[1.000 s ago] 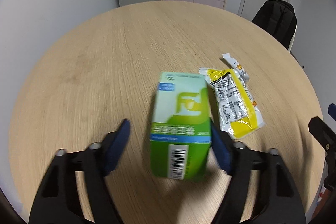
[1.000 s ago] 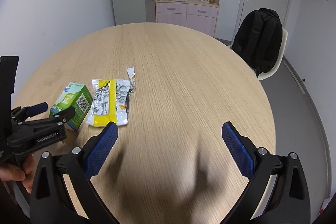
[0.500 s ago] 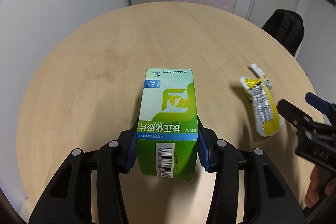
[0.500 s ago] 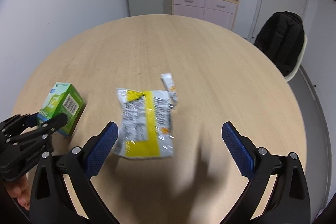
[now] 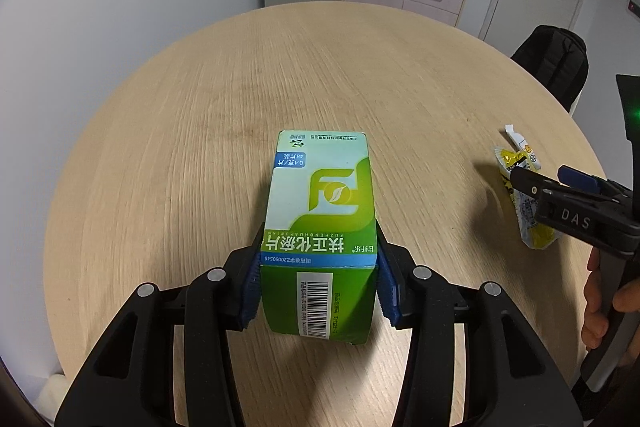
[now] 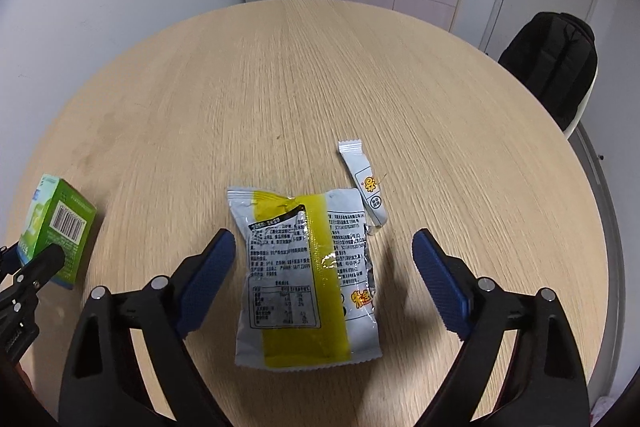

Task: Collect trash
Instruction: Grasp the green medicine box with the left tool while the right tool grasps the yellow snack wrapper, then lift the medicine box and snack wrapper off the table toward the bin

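The left tongs (image 5: 318, 285) pinch the green box (image 5: 322, 227) between both blue pads, near the round surface (image 6: 320, 87)'s near-left edge. The right tongs (image 6: 324, 279) stand spread, having just been closing, with the yellow-and-silver wrapper (image 6: 308, 275) lying untouched between them; a small white sachet (image 6: 364, 183) lies just beyond

My table (image 6: 320, 75) is round, pale wood with fine grain. Near me on it lies a flat silver and yellow snack bag (image 6: 306, 275), printed back upward, its long side running away from me. Just beyond its far right corner lies a small white sachet (image 6: 366, 183), slanted, its near end about touching the bag. Well to the left sits a green carton (image 6: 60, 227), barcode end facing me.
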`<action>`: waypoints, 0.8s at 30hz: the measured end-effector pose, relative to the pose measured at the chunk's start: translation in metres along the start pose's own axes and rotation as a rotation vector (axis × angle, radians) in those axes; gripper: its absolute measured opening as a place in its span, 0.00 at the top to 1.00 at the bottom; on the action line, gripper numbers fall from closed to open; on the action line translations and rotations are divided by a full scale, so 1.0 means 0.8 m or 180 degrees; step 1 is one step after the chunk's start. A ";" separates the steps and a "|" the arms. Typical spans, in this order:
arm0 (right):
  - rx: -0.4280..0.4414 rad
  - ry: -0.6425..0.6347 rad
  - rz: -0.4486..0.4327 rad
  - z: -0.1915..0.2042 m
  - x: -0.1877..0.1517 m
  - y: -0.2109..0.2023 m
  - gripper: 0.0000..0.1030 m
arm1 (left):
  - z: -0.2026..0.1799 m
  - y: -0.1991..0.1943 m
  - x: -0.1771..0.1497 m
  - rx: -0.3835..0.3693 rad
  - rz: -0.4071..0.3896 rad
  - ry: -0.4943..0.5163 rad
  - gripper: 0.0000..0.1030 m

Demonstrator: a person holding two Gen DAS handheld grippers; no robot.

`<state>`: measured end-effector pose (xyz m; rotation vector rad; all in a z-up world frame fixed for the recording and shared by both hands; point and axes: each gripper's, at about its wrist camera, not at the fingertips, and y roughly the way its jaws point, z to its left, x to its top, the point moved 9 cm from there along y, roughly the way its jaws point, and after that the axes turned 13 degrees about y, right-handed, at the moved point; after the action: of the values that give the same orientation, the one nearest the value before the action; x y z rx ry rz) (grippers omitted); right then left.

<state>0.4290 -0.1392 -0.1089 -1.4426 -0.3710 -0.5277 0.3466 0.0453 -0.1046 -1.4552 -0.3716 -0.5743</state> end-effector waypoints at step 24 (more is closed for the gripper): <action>-0.0058 0.0056 0.0056 -0.018 -0.038 -0.027 0.86 | -0.009 -0.020 -0.018 -0.0081 -0.0038 -0.0018 0.55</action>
<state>0.3907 -0.1505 -0.1088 -1.4567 -0.3402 -0.5305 0.3250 0.0398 -0.1000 -1.4801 -0.3789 -0.5865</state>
